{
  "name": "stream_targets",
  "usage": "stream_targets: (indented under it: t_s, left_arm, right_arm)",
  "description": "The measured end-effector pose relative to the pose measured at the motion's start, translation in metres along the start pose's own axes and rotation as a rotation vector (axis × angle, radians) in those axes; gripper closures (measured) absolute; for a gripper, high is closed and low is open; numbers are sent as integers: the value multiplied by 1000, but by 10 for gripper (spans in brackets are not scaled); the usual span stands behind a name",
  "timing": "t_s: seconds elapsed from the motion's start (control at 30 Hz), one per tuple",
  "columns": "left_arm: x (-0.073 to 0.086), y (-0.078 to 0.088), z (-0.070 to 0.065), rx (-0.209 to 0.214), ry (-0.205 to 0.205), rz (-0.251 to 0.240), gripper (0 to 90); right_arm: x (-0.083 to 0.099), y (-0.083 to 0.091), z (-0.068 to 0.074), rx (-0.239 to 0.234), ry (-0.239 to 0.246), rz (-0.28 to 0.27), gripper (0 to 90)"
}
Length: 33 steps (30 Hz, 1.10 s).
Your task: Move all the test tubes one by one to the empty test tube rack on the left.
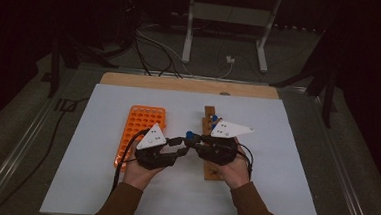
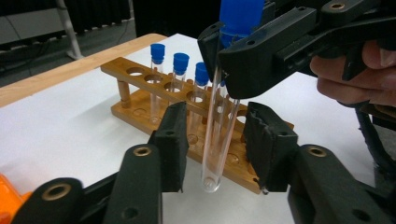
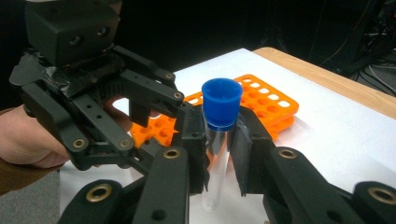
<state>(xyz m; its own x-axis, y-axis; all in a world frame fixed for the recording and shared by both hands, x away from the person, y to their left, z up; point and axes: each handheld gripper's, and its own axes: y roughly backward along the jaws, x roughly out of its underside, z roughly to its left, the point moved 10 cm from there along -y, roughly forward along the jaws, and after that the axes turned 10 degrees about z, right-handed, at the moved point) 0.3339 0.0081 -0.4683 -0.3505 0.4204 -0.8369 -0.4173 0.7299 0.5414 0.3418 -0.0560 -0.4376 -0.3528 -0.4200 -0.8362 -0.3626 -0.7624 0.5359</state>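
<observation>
A clear test tube [image 2: 215, 140] with a blue cap [image 3: 222, 100] hangs upright above the white table top, over the gap between the two racks. My right gripper [image 3: 218, 144] is shut on it just under the cap, both pads against the glass. My left gripper [image 2: 217, 147] faces it from the other side, with its jaws either side of the tube's lower half. A gap shows on each side, so they are open. In the high view the left gripper [image 1: 180, 143] and the right gripper [image 1: 195, 141] meet tip to tip at mid-table.
A wooden rack [image 2: 122, 70] behind the held tube carries three blue-capped tubes [image 2: 180, 63] and several free holes. An orange rack [image 1: 142, 127] with no tubes lies to the left on the white table top [image 1: 276, 143]. Cables and a stand's legs sit on the floor beyond the table.
</observation>
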Motion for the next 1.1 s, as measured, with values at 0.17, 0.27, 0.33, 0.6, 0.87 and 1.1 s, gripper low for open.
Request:
stream_targets:
  t_s: [0.17,0.27,0.33,0.6,0.87,1.1]
  left_arm:
    - [1,-2,-2,16,-4,12,686]
    - [2,-2,-2,18,-6,12,705]
    - [1,-3,-1,21,-9,11,725]
    - [5,-4,-1,19,-30,27,780]
    - [11,2,11,-1,12,15,780]
    - [13,8,17,-9,28,2,780]
  right_arm:
    - [0,-1,2,-15,-8,-3,766]
    - [0,-2,3,-26,-11,-7,766]
    - [0,-3,5,-33,-13,-4,766]
    - [3,-6,5,-55,-25,10,645]
    - [3,2,-7,15,-51,5,203]
    - [1,11,-19,115,-37,-15,60]
